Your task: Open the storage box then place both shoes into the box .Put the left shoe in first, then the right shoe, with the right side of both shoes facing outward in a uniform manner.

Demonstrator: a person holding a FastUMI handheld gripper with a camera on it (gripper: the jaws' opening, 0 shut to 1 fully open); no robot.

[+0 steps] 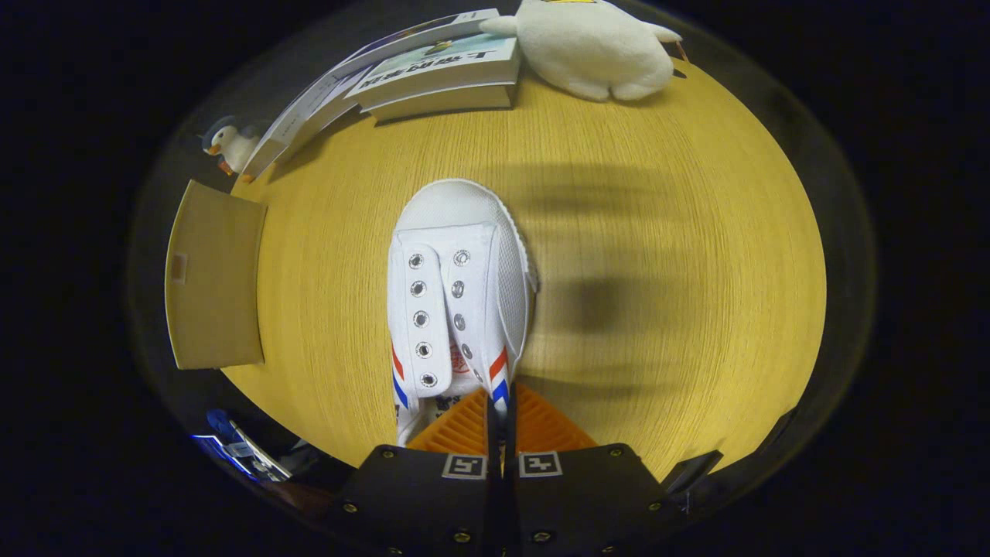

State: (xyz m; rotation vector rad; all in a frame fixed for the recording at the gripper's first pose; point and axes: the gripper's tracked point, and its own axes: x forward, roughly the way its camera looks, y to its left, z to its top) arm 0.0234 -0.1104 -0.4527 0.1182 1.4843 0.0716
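Observation:
A white canvas shoe point(456, 286) with red and blue side stripes points its toe away from me, with its empty eyelets and tongue facing up. My gripper point(499, 414) is shut on the rim of the shoe's opening at the heel end, one finger inside and one outside the striped side wall. The shoe hangs a little above the wooden table point(657, 232), and a soft shadow lies to its right. The brown storage box point(215, 275) stands at the table's left edge, well left of the shoe. Its flat top faces me.
A stack of books point(433, 73) lies at the far side of the table. A white plush toy point(592, 46) rests next to them. A small penguin figure point(230, 147) stands beyond the box. Blue-and-white items point(240, 452) lie off the table's near left corner.

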